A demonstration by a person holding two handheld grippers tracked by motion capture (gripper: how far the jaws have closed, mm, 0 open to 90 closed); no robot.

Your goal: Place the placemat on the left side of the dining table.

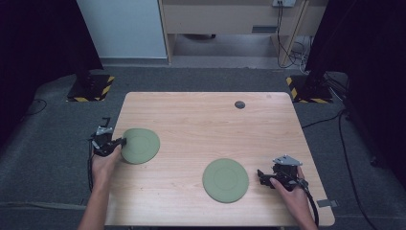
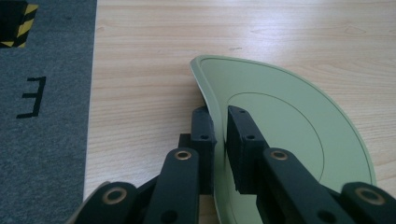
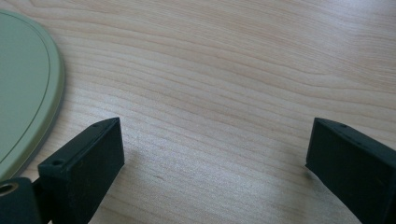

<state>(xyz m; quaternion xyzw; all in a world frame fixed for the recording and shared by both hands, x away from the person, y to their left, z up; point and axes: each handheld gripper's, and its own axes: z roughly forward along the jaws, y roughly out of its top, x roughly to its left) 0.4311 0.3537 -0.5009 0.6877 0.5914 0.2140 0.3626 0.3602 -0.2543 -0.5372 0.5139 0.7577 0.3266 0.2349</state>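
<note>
Plate one [image 1: 140, 145], the green one at the table's [image 1: 206, 120] left edge, was already pinched at its near rim by your left gripper [image 1: 116, 143]. In the left gripper view the two pads [image 2: 243, 140] were pressed on the thin rim [image 2: 205, 88] from both sides, one above and one below. The rim looked raised off the wood on that side; the far side I couldn't tell. It read as a light, stiff, matte plastic plate: shallow lip, little for the pads to bite, so it would likely pivot or slip if you lifted fast. A deeper bite past the lip would have held better.

Plate two [image 1: 225, 180] lay flat near the front edge, just beside your right gripper [image 1: 261, 176]. Its jaws were spread wide over bare wood, holding nothing, with that plate's edge [image 3: 28, 93] just beside one jaw.
</note>
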